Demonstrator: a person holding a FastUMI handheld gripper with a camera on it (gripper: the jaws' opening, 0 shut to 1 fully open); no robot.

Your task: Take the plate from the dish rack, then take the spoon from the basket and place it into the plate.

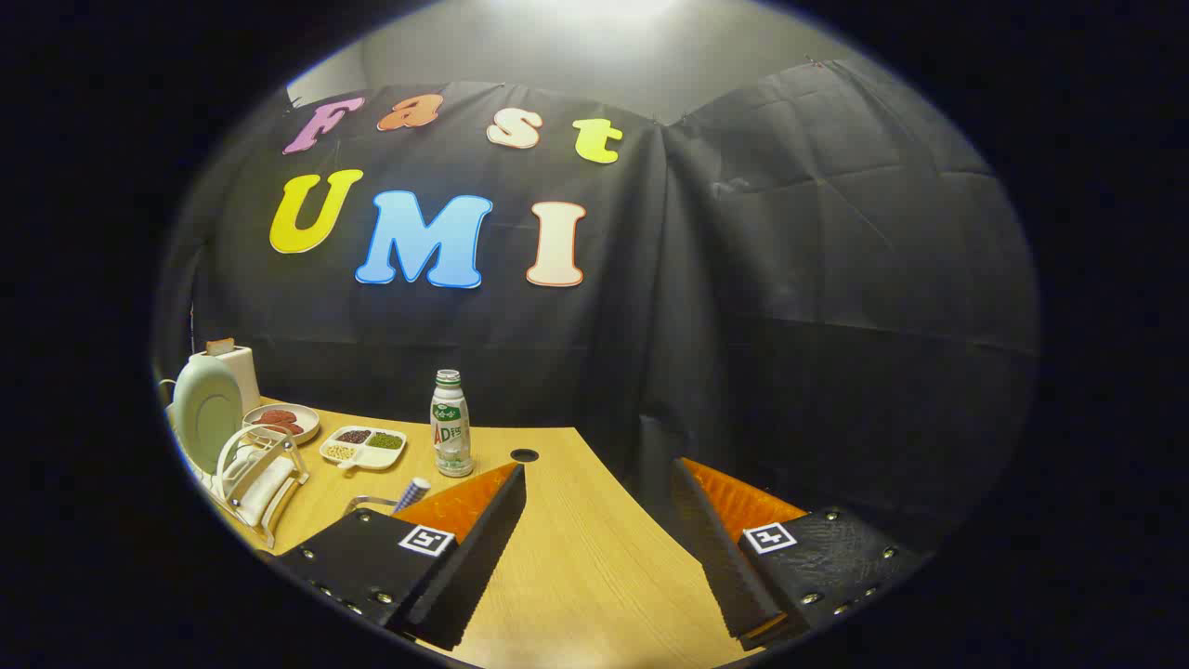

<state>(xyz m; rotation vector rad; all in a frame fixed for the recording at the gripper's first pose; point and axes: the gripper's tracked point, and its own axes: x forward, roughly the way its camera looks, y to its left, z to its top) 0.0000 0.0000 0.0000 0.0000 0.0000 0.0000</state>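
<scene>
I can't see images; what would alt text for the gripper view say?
The open gripper hovers over a wooden table, holding nothing. Far to its left, a pale plate stands upright in a dish rack; a drink bottle stands ahead.

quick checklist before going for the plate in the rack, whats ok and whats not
1. Gripper fingers apart, nothing between them: ok.
2. Plate standing upright in the dish rack: ok.
3. Fingers lined up with the plate: not ok, it sits far off to their left.
4. Bottle clear of the way to the rack: ok.
5. Spoon in the basket: cannot tell, mostly hidden behind the left finger.
</scene>
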